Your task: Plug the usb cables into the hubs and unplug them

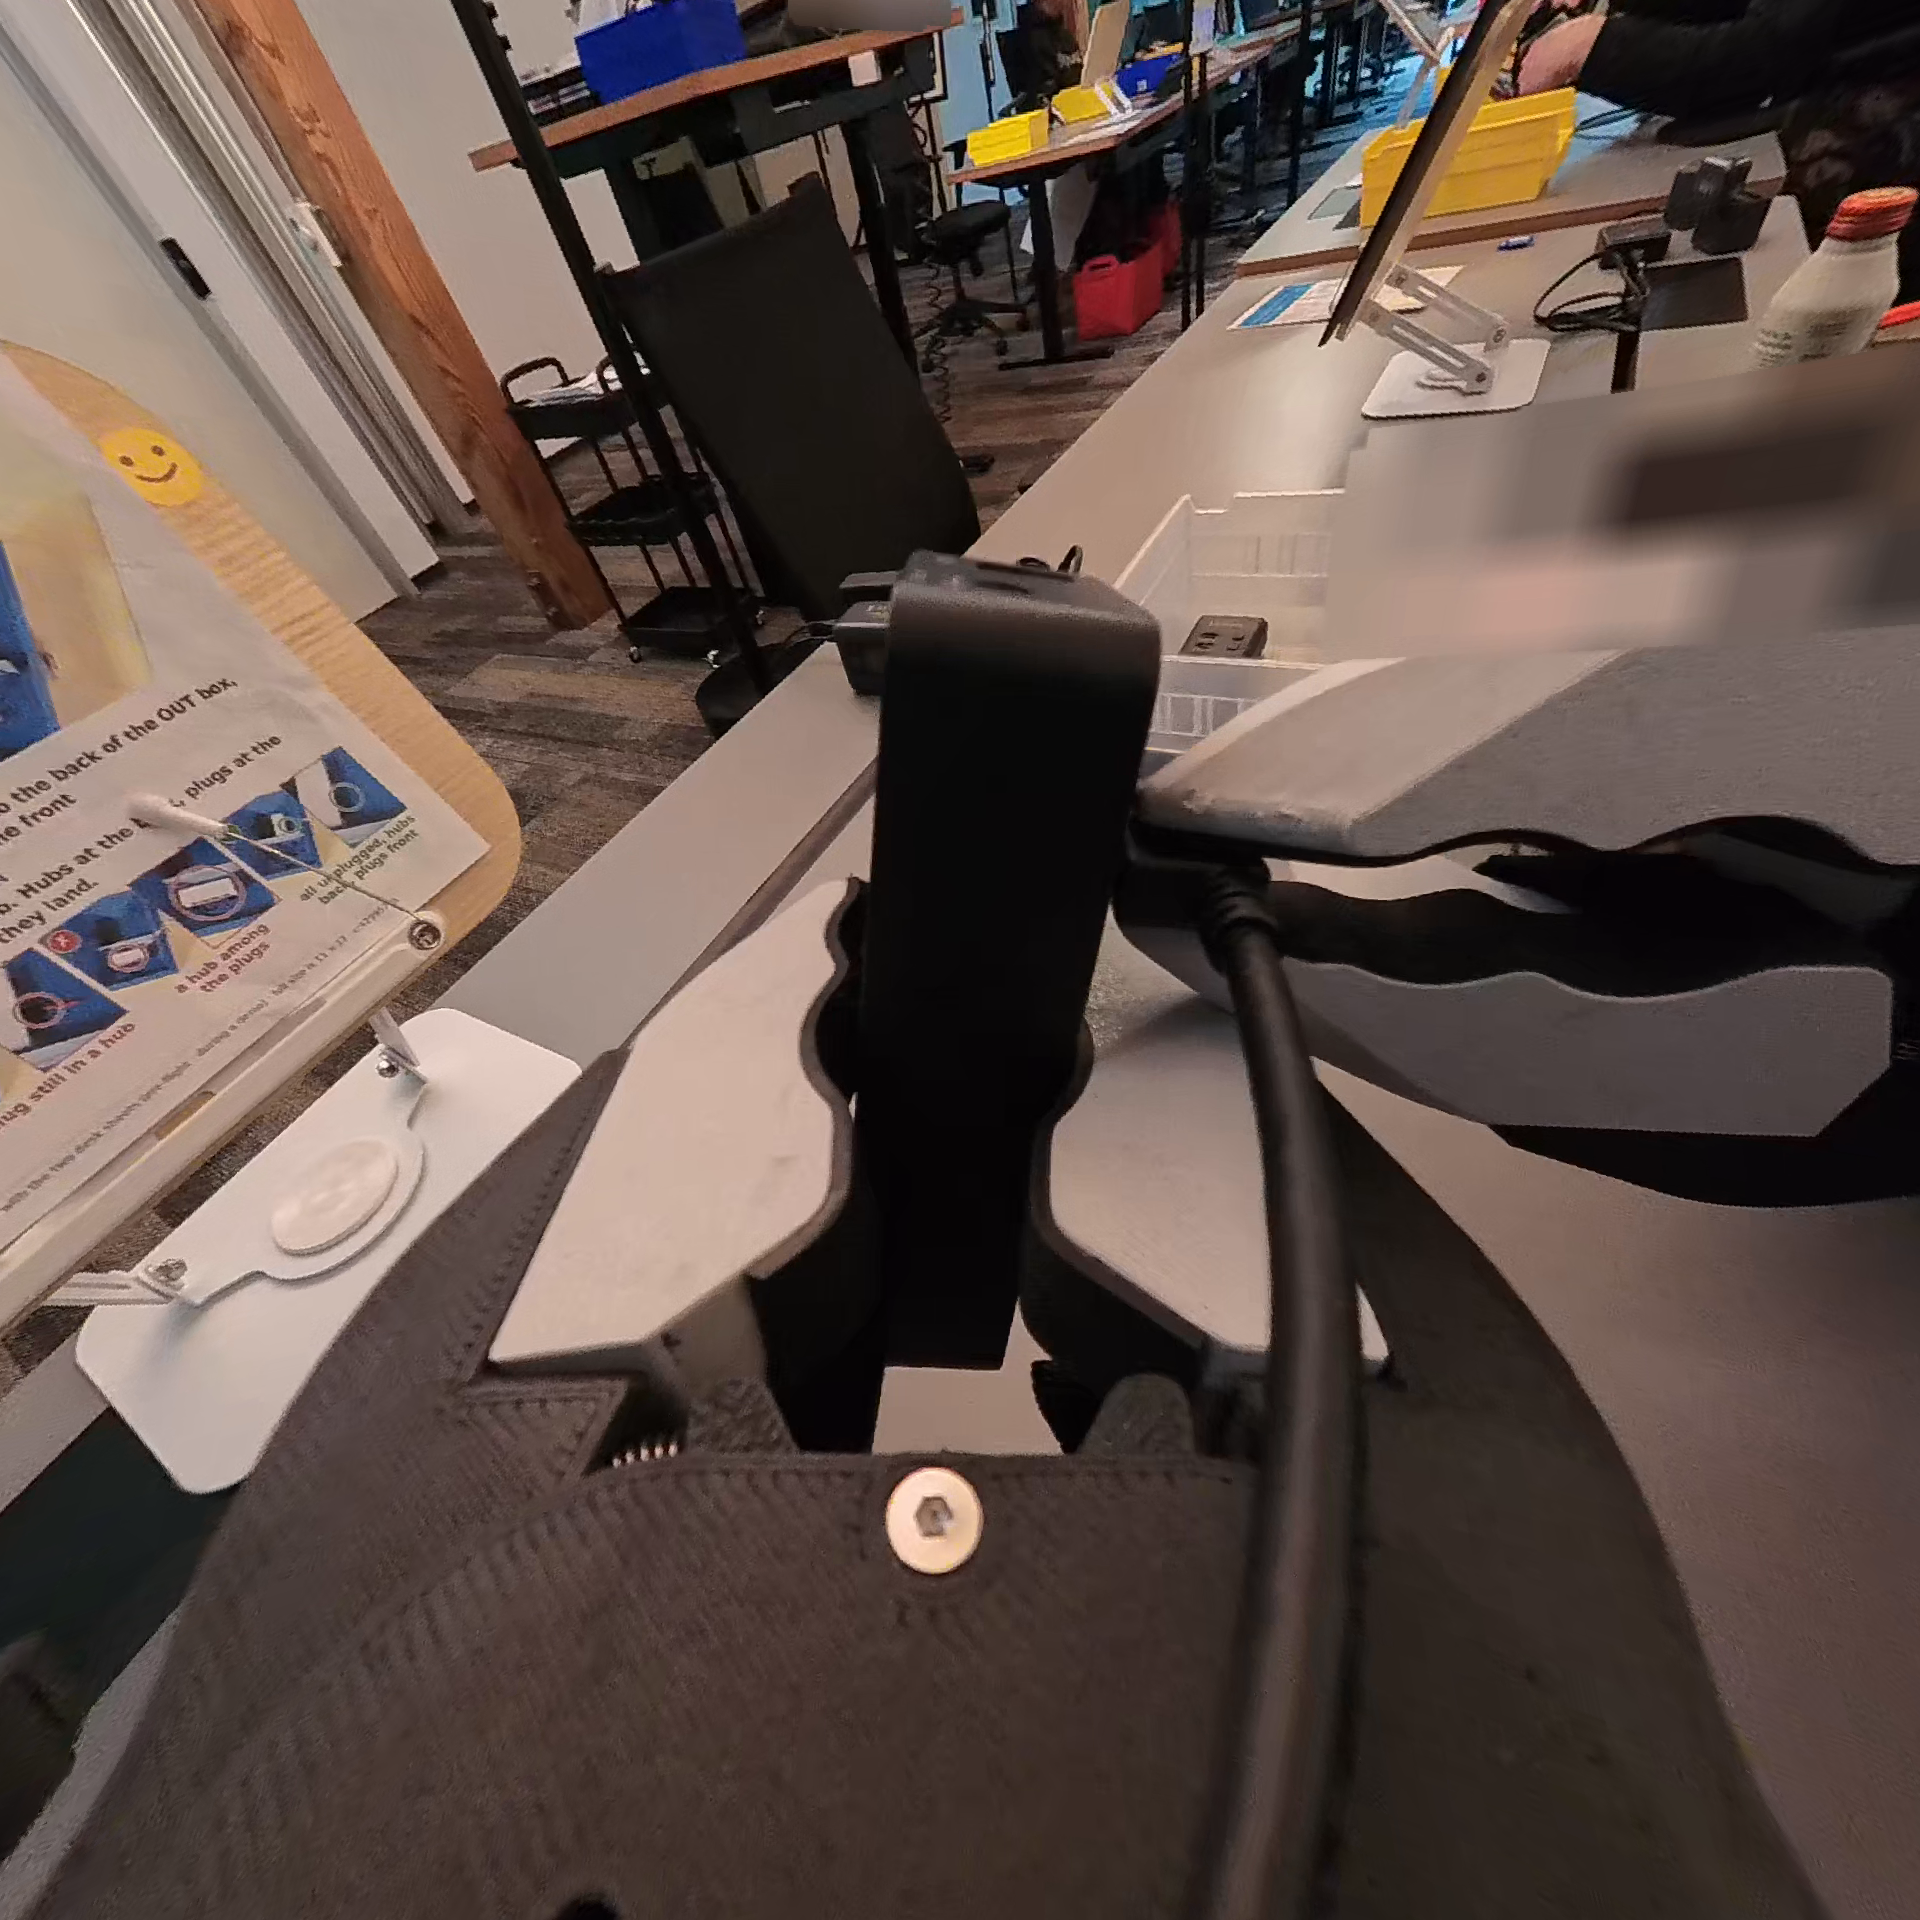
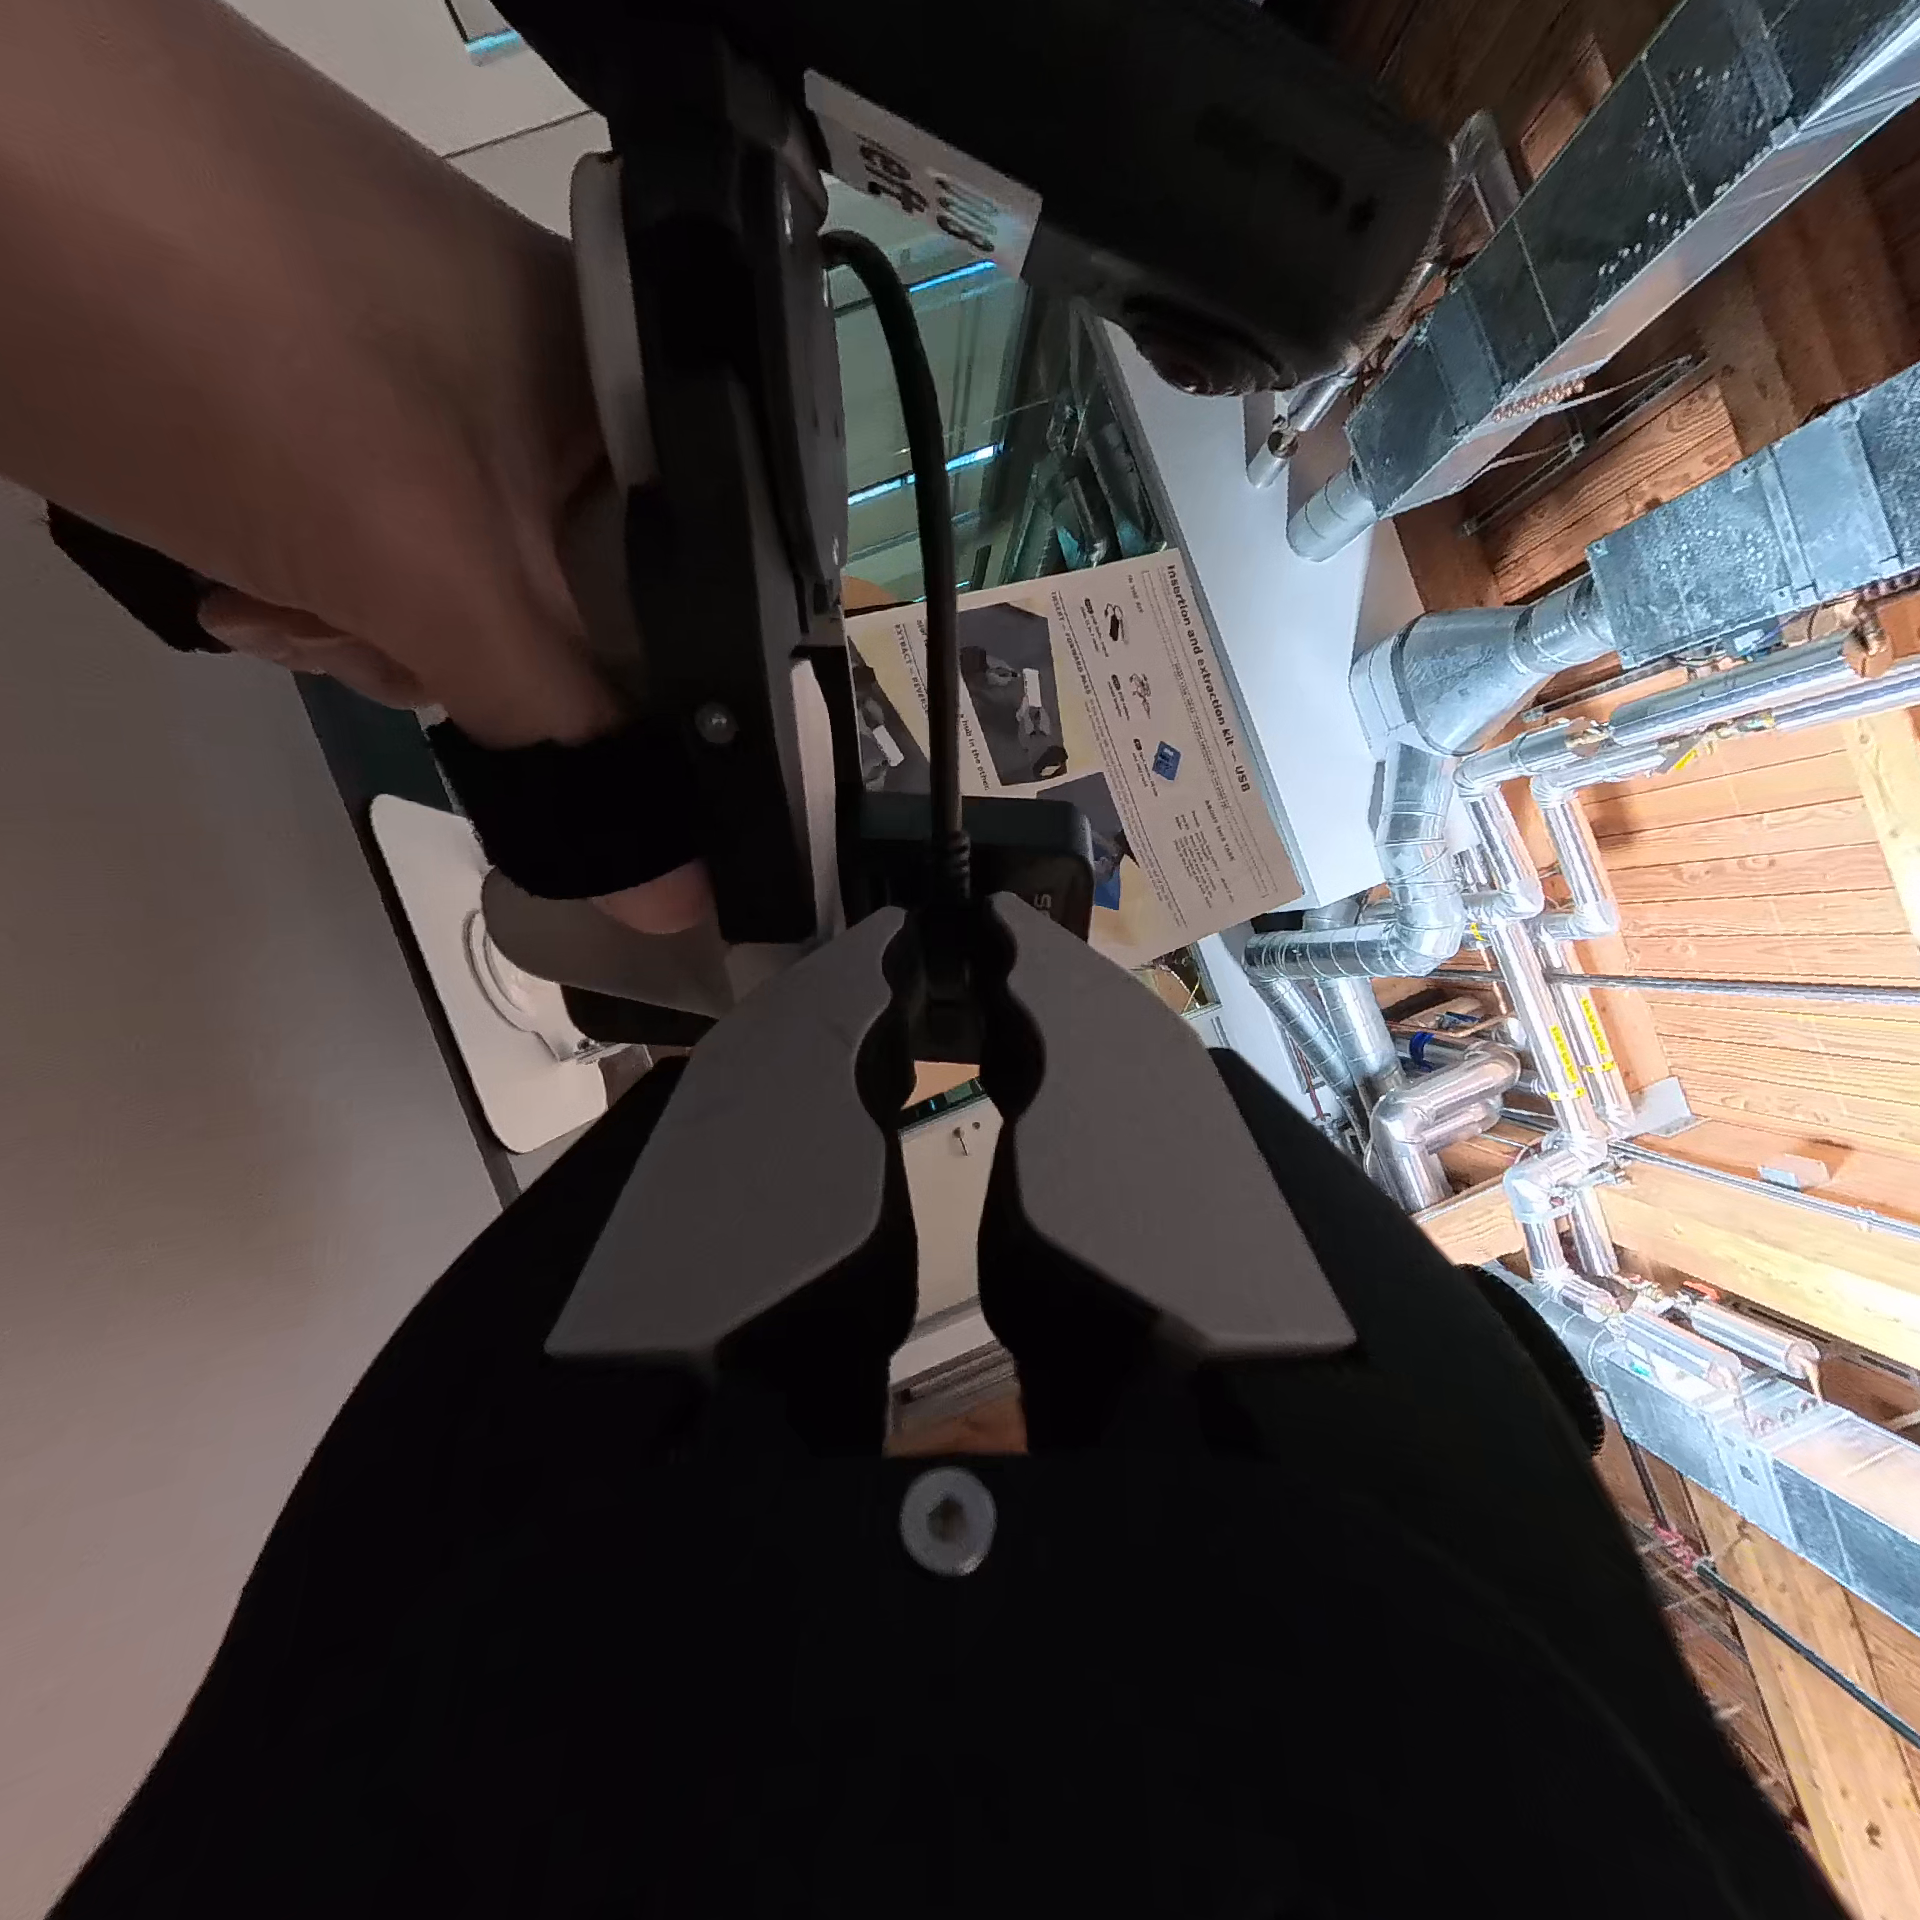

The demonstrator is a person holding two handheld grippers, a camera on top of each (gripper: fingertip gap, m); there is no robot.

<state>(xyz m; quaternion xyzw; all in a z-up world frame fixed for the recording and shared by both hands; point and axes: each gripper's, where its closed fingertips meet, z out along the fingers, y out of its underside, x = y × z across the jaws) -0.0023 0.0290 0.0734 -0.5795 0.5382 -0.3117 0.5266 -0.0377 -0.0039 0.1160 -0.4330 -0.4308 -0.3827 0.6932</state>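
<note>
Left wrist view is showing the left claw (image 1: 951, 1060) clenching a black hub (image 1: 1003, 831) upright above the grey desk (image 1: 665, 831), its two grey fingers (image 1: 717, 1132) pressing the lower half of the block; the right claw (image 1: 1164, 894) is reaching in from the right and meeting the hub's side, with a black cable (image 1: 1288, 1195) drooping from that spot down toward the camera. Right wrist view is showing the right claw (image 2: 948, 997) pinching a black plug (image 2: 943, 1003) between its scalloped tips, the cable (image 2: 930, 540) looping away from it, and the hub (image 2: 1039, 873) sitting just beyond the tips; a person's hand (image 2: 343, 436) is gripping the other tool's handle at the left. Whether the plug is seated in the port or just outside it is hidden by the fingers, so I am judging only that the step concerns this one joint, going in or coming out.

To do it well, the plug should be travelling straight along the port's axis, without rocking sideways; the left claw should be bracing the hub firmly so that it is not twisting in the grip; the drooping cable is lying close to the left fingers and could be snagging, so keeping it slack and clear seems wise.
</note>
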